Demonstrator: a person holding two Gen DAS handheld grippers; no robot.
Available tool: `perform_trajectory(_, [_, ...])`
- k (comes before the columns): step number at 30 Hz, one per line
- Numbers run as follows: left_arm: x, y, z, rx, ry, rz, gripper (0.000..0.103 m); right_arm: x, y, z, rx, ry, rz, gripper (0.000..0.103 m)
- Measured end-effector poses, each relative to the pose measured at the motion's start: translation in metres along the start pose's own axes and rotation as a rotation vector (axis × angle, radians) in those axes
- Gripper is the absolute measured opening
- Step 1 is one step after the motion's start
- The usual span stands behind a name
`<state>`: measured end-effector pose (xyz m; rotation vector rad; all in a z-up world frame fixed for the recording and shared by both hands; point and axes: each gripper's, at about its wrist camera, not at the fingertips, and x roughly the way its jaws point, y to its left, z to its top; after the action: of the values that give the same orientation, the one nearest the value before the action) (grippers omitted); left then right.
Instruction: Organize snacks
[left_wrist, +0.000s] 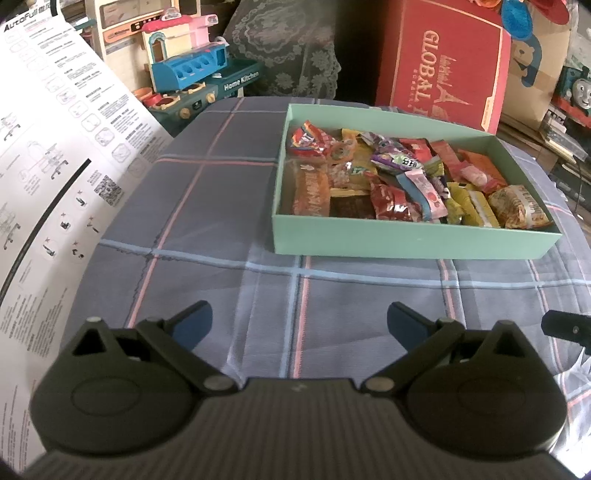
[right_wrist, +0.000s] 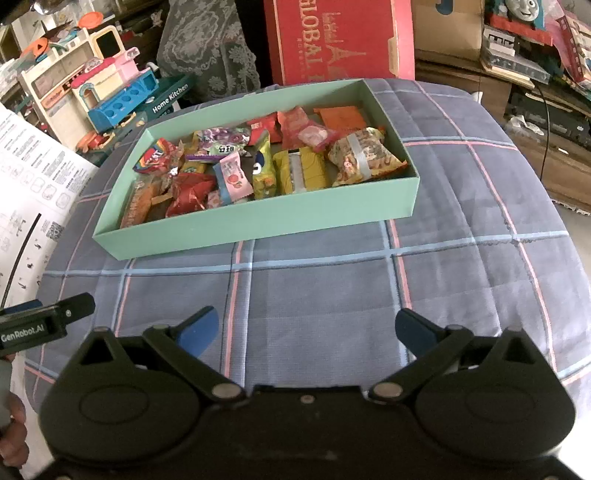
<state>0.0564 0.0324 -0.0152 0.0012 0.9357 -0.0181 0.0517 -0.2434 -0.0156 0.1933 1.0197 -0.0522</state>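
Observation:
A shallow mint-green box (left_wrist: 413, 238) sits on the plaid tablecloth (left_wrist: 221, 229) and holds several wrapped snacks (left_wrist: 399, 173) in red, yellow, purple and orange. It also shows in the right wrist view (right_wrist: 258, 225), with the snacks (right_wrist: 266, 162) inside. My left gripper (left_wrist: 299, 325) is open and empty, low over the cloth in front of the box. My right gripper (right_wrist: 306, 332) is open and empty, also in front of the box. The left gripper's finger (right_wrist: 55, 314) shows at the left edge of the right wrist view.
A large white instruction sheet (left_wrist: 48, 158) stands at the left. A red box (left_wrist: 443, 62) stands behind the table. A toy kitchen (left_wrist: 184, 70) and a dark lace-covered cushion (left_wrist: 284, 48) lie beyond the far edge. Toy boxes (right_wrist: 524, 33) crowd the right.

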Motion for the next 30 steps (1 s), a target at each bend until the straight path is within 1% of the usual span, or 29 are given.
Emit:
perform_trajectory(4, [-0.0008,-0.0022,0.0032,0.003,0.007,-0.005,0.103,-0.0011,0.0000,0.0021,-0.002,-0.004,-0.004,0.103])
perform_trajectory(14, [-0.0031,-0.0076,0.0095,0.021,-0.010,-0.010,0.103,-0.0029,-0.0019,0.0055,0.010,-0.014,-0.014,0.103])
perform_trajectory(30, [-0.0017,-0.0087,0.0086,0.026,-0.001,-0.033,0.103,-0.0026,-0.0009,0.0065,0.007,-0.014,-0.022,0.103])
